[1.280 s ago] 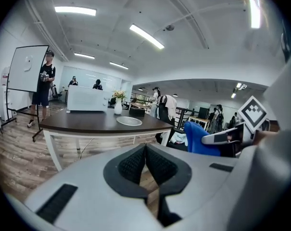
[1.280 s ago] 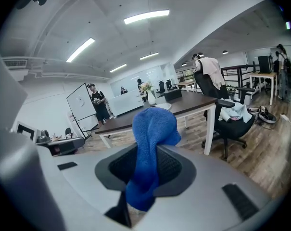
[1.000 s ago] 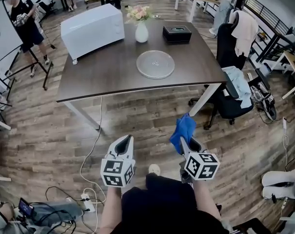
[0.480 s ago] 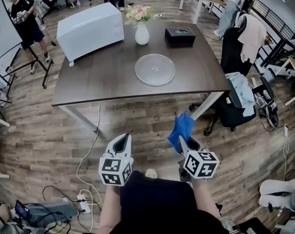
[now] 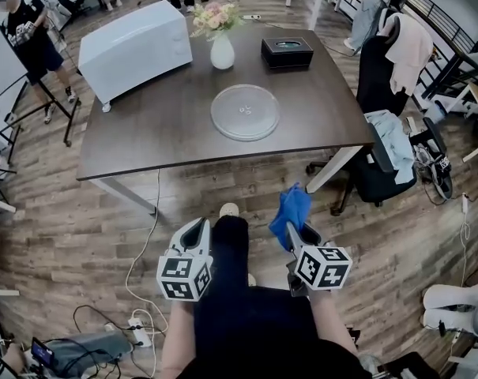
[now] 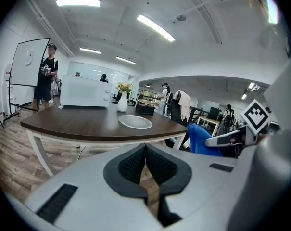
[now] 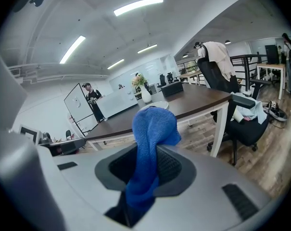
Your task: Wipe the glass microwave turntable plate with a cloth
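Left tool (image 5: 200,225), right tool (image 5: 295,233) grey — black-white marker cubes (image 5: 183,278); black clothes (image 5: 254,330).

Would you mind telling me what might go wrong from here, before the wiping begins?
1. The blue cloth is held by a narrow part in the right gripper; most of it flops free and may slip out under pressure.
2. The glass turntable plate lies loose on the table, toward its near edge; a wipe might slide it.
3. A white cable trails across the floor near the person's path, a possible trip hazard.
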